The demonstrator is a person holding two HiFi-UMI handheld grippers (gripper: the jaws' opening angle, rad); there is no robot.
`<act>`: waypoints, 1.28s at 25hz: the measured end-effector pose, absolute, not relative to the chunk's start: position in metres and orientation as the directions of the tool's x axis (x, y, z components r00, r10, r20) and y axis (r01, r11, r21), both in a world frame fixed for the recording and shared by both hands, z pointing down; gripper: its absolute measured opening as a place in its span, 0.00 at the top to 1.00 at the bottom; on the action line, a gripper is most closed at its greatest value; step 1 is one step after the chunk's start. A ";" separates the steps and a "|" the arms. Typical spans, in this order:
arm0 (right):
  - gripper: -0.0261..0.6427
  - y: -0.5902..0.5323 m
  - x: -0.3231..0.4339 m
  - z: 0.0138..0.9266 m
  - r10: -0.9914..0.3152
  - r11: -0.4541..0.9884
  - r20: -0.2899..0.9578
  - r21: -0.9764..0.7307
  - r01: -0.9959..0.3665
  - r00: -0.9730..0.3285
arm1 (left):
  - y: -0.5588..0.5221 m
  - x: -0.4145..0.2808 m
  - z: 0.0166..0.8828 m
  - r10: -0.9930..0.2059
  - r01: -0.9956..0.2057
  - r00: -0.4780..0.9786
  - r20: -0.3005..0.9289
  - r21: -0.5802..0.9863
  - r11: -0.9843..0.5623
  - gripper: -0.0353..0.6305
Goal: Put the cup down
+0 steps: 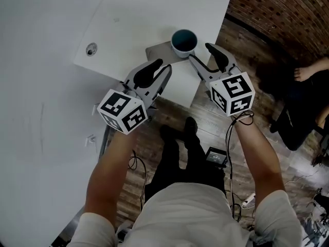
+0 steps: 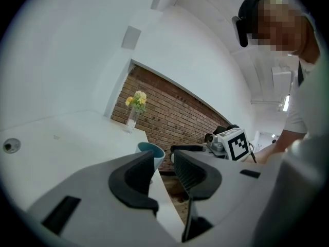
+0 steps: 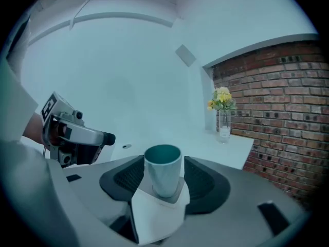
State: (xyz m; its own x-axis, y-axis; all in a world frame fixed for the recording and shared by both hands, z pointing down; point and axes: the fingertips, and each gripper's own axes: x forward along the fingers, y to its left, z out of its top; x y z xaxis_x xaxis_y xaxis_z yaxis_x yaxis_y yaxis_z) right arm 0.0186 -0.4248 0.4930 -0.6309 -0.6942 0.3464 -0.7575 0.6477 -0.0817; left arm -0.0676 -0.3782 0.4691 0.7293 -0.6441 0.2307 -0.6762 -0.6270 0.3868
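Note:
The cup [image 1: 184,41], pale outside and teal inside, stands upright on a grey coaster [image 1: 158,51] at the corner of the white table [image 1: 61,86]. My right gripper [image 1: 200,53] is just short of it, and its jaws are open. In the right gripper view the cup [image 3: 163,175] appears between the two pads with a gap on each side, and neither pad touches it. My left gripper [image 1: 162,67] hangs left of the cup over the table's edge with a narrow gap between its jaws and nothing in them. In its view [image 2: 163,161] the cup [image 2: 155,151] shows beyond the jaws.
A glass vase of yellow flowers [image 3: 223,118] stands far back on the table by the brick wall [image 1: 280,9]. A round cable hole [image 1: 91,49] lies left of the cup. Below are wooden floor, my legs, cables and another person's hand [image 1: 307,71] at right.

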 end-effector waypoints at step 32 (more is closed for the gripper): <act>0.89 -0.272 0.071 0.277 -0.829 0.548 0.138 0.005 -0.836 -0.543 | -0.241 -0.086 0.298 -0.670 -0.668 0.737 0.087 0.249 -0.701 0.79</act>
